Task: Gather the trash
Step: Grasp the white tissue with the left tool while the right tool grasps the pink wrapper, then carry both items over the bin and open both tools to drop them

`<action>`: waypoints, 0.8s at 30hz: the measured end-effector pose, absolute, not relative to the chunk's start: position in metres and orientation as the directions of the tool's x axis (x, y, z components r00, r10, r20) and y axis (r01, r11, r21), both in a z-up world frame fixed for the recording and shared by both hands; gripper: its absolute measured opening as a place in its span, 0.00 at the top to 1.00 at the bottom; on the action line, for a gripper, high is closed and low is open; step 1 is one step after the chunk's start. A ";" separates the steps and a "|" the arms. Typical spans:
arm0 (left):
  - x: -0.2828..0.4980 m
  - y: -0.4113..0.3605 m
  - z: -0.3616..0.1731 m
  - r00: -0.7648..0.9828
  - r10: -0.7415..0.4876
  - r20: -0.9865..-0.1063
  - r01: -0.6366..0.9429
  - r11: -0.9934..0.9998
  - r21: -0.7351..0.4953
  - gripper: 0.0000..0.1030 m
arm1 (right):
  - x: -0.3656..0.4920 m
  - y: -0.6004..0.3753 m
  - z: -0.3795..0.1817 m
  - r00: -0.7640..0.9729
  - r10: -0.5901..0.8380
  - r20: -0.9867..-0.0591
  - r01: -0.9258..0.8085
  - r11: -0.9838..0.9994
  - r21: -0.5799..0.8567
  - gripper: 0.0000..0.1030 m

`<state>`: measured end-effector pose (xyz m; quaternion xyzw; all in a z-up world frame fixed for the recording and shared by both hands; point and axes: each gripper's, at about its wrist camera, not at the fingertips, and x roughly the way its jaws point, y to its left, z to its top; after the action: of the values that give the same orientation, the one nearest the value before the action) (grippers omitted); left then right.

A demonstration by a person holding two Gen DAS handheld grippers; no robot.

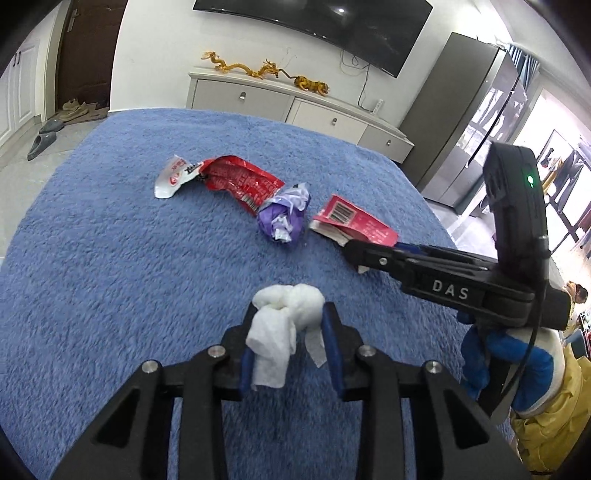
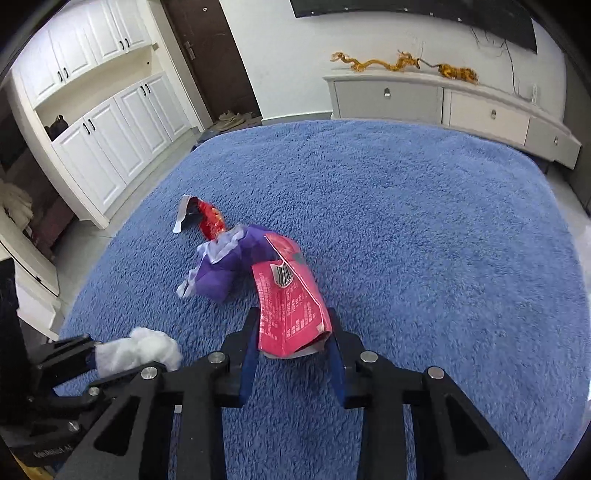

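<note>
My left gripper (image 1: 291,311) is shut on a crumpled white tissue (image 1: 286,301), which hangs between its blue pads. In the right wrist view the same tissue (image 2: 146,349) shows at the lower left in the left gripper (image 2: 96,356). My right gripper (image 2: 293,318) is shut on the near end of a pink-red wrapper (image 2: 290,306) with a barcode. From the left wrist view, that wrapper (image 1: 351,221) lies at the tip of the right gripper (image 1: 352,255). A crumpled purple wrapper (image 1: 284,218) (image 2: 221,267) and a red wrapper with a white end (image 1: 229,181) (image 2: 208,219) lie loose beyond.
All of it rests on a fluffy blue blanket (image 1: 110,258) (image 2: 424,221). Behind it stand a white sideboard (image 1: 295,107) with golden figures, a wall television (image 1: 325,26) and a grey fridge (image 1: 461,122). A blue-gloved hand (image 1: 491,354) holds the right gripper. White cupboards (image 2: 110,122) stand at left.
</note>
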<state>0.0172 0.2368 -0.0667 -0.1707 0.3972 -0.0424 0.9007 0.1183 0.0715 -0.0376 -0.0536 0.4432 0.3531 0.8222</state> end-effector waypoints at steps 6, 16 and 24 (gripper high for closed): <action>-0.001 0.234 -0.042 0.709 -0.198 -0.677 -0.047 0.944 -0.325 0.70 | 0.096 0.045 -0.024 0.394 0.557 -0.731 -0.616 0.750 0.240 0.71; -0.033 0.188 0.008 0.760 -0.215 -0.613 0.061 0.963 -0.263 0.70 | 0.046 -0.020 0.029 0.513 0.564 -0.647 -0.582 0.783 0.221 0.71; -0.035 0.139 0.047 0.781 -0.248 -0.573 0.164 0.967 -0.194 0.70 | 0.007 -0.096 0.061 0.660 0.497 -0.563 -0.461 0.860 0.220 0.71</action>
<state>-0.0349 0.1390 0.0470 -0.0669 0.3124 -0.1094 0.9412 0.0070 -0.0961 0.0608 0.0288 0.3175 0.2630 0.9106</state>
